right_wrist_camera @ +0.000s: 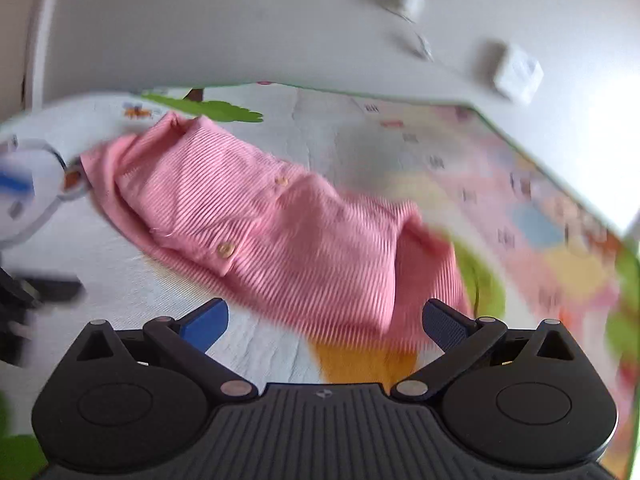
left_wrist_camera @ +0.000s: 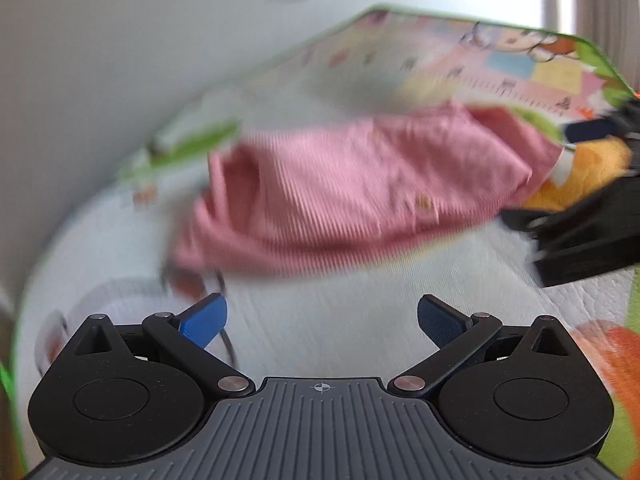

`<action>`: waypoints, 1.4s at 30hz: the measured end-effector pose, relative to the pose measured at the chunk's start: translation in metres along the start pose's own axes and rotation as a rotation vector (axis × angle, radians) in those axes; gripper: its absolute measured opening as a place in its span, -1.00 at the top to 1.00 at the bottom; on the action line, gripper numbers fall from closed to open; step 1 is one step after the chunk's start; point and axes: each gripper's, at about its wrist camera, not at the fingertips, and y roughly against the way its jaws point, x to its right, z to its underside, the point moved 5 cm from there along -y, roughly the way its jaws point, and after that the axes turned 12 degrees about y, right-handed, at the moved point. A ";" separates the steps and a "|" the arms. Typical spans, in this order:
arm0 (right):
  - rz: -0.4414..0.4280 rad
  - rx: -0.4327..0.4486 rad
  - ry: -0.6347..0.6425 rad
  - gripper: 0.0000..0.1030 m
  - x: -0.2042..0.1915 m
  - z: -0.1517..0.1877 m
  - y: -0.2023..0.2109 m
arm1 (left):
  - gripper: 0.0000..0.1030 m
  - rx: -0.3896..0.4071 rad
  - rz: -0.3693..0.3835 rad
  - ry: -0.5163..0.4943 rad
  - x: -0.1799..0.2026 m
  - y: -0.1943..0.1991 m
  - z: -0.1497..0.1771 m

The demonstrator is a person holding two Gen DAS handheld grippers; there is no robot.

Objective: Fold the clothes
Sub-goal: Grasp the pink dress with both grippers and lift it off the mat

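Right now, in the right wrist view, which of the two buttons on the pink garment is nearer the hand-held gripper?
The lower button, near the pink garment's front edge; the other button sits higher up, farther away.

The left gripper (left_wrist_camera: 322, 322) has a dark grey base with long raised stripes running down it, and a small white cross-in-a-circle mark sits at the top middle of that base. On each side is a big round black disc with a smaller circle pressed into it. Black arms reach out from the discs, joined by shiny silver round pins. Each side also has a black piece with a triangle hole. The fingers (left_wrist_camera: 204, 320) are blue pads, one bright blue and one darker with tiny dots. The right gripper (right_wrist_camera: 326, 322) looks the same, with striped grey base, black discs, silver pins and blue fingers (right_wrist_camera: 206, 322).
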 end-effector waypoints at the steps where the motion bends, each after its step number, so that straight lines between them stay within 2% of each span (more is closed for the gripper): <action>1: 0.006 -0.010 0.038 -1.00 -0.003 -0.003 -0.013 | -1.00 0.032 -0.002 -0.031 0.000 0.002 -0.004; 5: -0.009 -0.051 0.159 -1.00 -0.008 -0.011 -0.056 | -1.00 0.153 -0.008 -0.152 -0.001 0.011 -0.019; 7: 0.065 -0.016 0.175 -1.00 0.003 -0.020 -0.065 | -1.00 0.147 0.013 -0.208 0.007 0.004 -0.024; 9: 0.131 0.030 0.118 -1.00 0.021 -0.032 -0.067 | -1.00 0.134 0.029 -0.270 0.020 -0.010 -0.028; 12: 0.125 0.077 0.004 -1.00 0.040 -0.043 -0.063 | -1.00 0.110 0.043 -0.366 0.045 -0.038 -0.033; 15: 0.095 0.110 -0.044 -1.00 0.046 -0.042 -0.054 | -1.00 0.158 -0.078 -0.428 0.052 -0.073 -0.048; 16: 0.081 0.116 -0.048 -1.00 0.045 -0.038 -0.050 | -1.00 0.193 -0.116 -0.414 0.048 -0.077 -0.057; 18: 0.038 0.127 -0.033 -1.00 0.041 -0.030 -0.045 | -1.00 0.265 -0.166 -0.322 0.031 -0.077 -0.084; 21: -0.018 0.157 0.026 -1.00 0.026 -0.023 -0.041 | -1.00 0.293 -0.102 -0.129 0.005 -0.061 -0.117; 23: -0.034 0.181 0.091 -1.00 0.010 -0.025 -0.044 | -1.00 0.292 -0.071 -0.065 -0.006 -0.056 -0.128; 24: -0.001 0.196 0.111 -1.00 0.005 -0.029 -0.047 | -1.00 0.292 -0.059 -0.038 -0.012 -0.054 -0.133; 26: 0.120 0.221 0.074 -1.00 0.014 -0.040 -0.054 | -1.00 0.283 -0.070 -0.047 -0.016 -0.055 -0.126; 28: 0.223 0.215 -0.045 -1.00 0.041 -0.047 -0.062 | -1.00 0.263 -0.073 -0.068 -0.018 -0.057 -0.117; 30: 0.259 0.194 -0.152 -1.00 0.067 -0.048 -0.066 | -1.00 0.232 -0.042 -0.105 -0.011 -0.062 -0.109; 31: 0.250 0.191 -0.178 -1.00 0.075 -0.048 -0.065 | -1.00 0.229 -0.038 -0.125 -0.006 -0.064 -0.106; 34: 0.256 0.160 -0.135 -1.00 0.081 -0.047 -0.061 | -1.00 0.267 -0.126 -0.166 -0.001 -0.062 -0.114; 36: 0.269 0.157 -0.102 -1.00 0.086 -0.046 -0.052 | -1.00 0.296 -0.171 -0.175 -0.004 -0.050 -0.123; 38: 0.286 0.204 -0.120 -1.00 0.096 -0.053 -0.022 | -1.00 0.334 -0.164 -0.179 -0.007 -0.016 -0.133; 42: 0.330 0.422 -0.130 -1.00 0.115 -0.075 0.087 | -1.00 0.535 -0.186 -0.220 -0.008 0.113 -0.140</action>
